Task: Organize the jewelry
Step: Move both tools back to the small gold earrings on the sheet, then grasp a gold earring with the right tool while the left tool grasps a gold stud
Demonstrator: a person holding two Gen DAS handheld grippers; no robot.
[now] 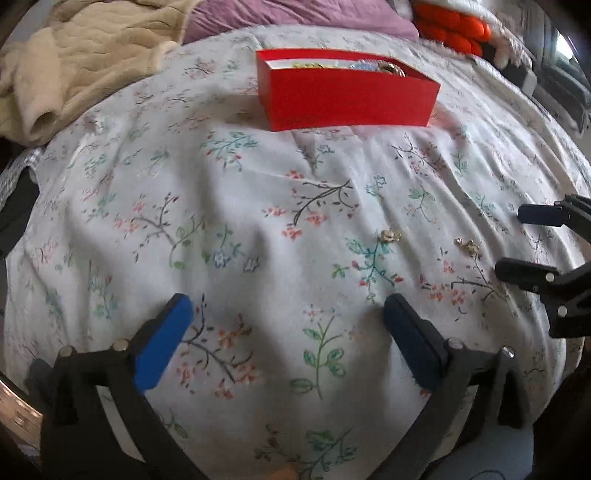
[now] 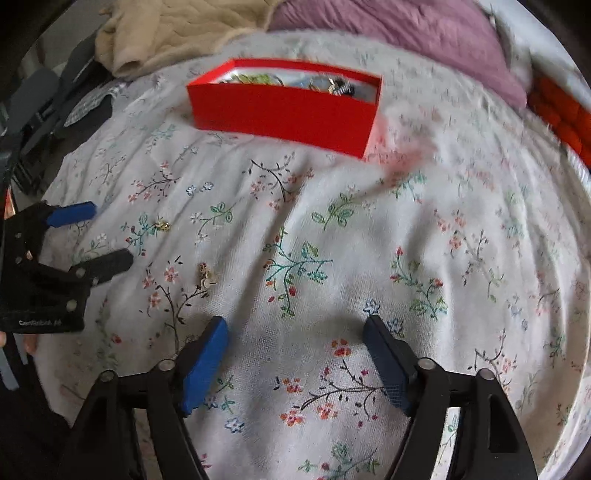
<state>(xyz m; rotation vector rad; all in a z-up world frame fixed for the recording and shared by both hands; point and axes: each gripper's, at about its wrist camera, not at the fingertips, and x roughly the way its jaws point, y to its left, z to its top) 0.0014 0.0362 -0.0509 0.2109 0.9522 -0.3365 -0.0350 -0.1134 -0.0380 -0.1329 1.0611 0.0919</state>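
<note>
Two claws over a bed (image 1: pixel 229 206) spread with a white floral sheet. Left claw (image 1: pixel 288 343) open, blue pads wide apart, gripping nothing, low above the sheet. Right claw (image 2: pixel 295 362) likewise open and gripping nothing, seen from the left wrist at the right edge (image 1: pixel 513 240) with its fingers parted.

Two small gold earrings loose on the sheet: one (image 1: pixel 389 235) ahead of the left claw's right finger, the other (image 1: pixel 468 246) further right, near the right claw's fingertips but not touching them. From the right wrist, the same pair to the left: one (image 2: pixel 162 224) between the left claw's fingers (image 2: pixel 99 236) side and the box, the other (image 2: pixel 207 278) just ahead of the right claw's left pad.

Red box (image 1: pixel 343 92) open-topped at the far side of the sheet, well apart from both earrings, more jewelry (image 2: pixel 325 84) piled inside, details blurred. Beige blanket (image 1: pixel 85 62) and mauve bedding (image 2: pixel 406 33) beyond
</note>
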